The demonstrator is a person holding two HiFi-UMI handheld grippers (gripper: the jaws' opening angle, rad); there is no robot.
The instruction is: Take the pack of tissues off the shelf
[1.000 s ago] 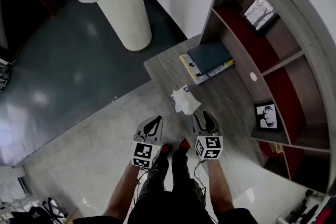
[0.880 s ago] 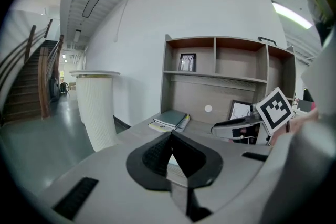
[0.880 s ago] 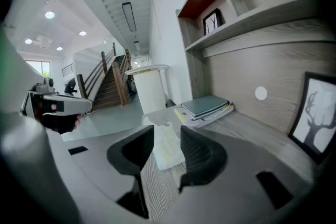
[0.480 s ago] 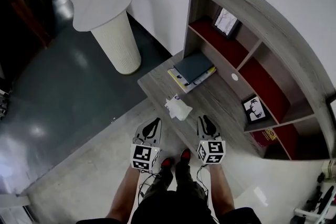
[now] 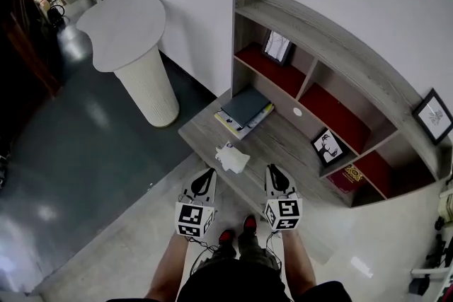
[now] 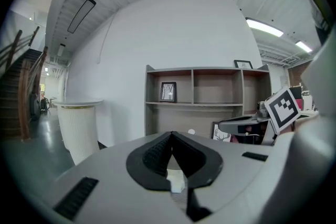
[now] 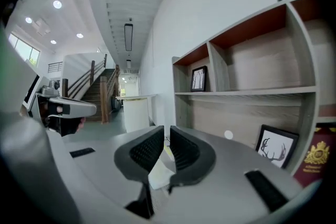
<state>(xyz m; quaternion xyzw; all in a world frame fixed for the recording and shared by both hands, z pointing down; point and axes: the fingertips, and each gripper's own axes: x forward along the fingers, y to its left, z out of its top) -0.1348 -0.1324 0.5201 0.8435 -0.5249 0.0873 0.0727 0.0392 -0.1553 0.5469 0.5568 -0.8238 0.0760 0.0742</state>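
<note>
Approach is the step in hand. The pack of tissues [image 5: 231, 158] lies untouched on the shelf unit's [image 5: 311, 28] low worktop [image 5: 283, 141], near a stack of books [image 5: 244, 109] and just ahead of both grippers. The left gripper [image 5: 207, 172] has its fingers pressed together. The right gripper's [image 5: 271, 170] fingers have just been closing to a narrow slit, with nothing between them. Next, I judge, one must spread and straddle the pack.
</note>
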